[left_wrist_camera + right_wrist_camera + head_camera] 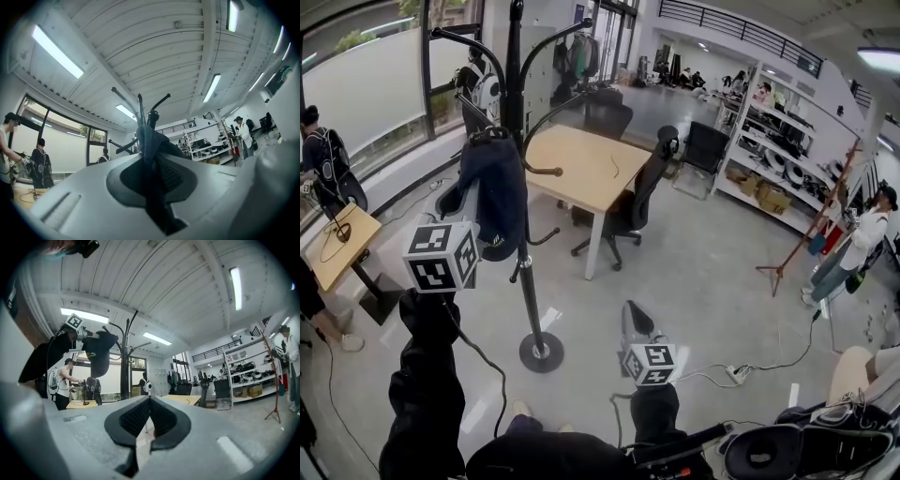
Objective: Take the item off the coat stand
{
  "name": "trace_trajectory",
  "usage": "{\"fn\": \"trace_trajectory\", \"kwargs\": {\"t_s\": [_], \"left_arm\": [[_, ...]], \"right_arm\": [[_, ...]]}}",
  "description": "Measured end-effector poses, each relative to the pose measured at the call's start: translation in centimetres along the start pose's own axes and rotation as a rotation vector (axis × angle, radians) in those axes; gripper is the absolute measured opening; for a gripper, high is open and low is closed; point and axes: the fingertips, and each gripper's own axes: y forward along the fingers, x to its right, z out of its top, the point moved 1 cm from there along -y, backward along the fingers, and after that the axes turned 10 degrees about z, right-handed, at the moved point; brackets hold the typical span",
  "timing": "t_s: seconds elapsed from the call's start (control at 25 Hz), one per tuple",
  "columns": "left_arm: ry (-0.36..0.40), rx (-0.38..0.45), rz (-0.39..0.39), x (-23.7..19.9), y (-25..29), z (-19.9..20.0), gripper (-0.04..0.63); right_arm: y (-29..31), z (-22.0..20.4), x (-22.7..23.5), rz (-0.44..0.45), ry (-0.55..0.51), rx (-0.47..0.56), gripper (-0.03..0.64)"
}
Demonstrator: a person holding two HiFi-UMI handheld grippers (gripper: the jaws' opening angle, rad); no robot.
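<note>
A black coat stand (526, 253) rises from a round base on the floor just ahead of me. A dark blue garment (499, 199) hangs on its left side, up by a hook arm; whether it still rests on the hook I cannot tell. My left gripper (480, 155) is raised and shut on the top of that garment. In the left gripper view the blue fabric (151, 139) is pinched between the jaws, with the stand's top (140, 107) behind. The right gripper view shows the garment (98, 356) left of the pole (124, 371). My right gripper (631, 311) hangs low, shut and empty (150, 399).
A wooden table (581, 164) and a black office chair (637, 202) stand behind the coat stand. People work at a small table (337, 246) on the left. Shelving (769, 159) lines the right, with a wooden stand (811, 230) and a power strip (736, 375) on the floor.
</note>
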Motion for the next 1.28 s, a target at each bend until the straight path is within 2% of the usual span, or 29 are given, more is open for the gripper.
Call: {"fn": "trace_trajectory", "kwargs": {"t_s": [0.96,1.28], "left_arm": [[-0.024,0.008,0.003,-1.1,-2.4,1.5,0.038],[-0.007,0.005,0.008,-1.6,-3.2,2.5,0.038]], "right_arm": [[-2.1,0.3,-1.3,-0.011,-0.003,0.012,0.0],[-2.1,0.9,-2.1,-0.004,-0.003,0.009,0.002]]}}
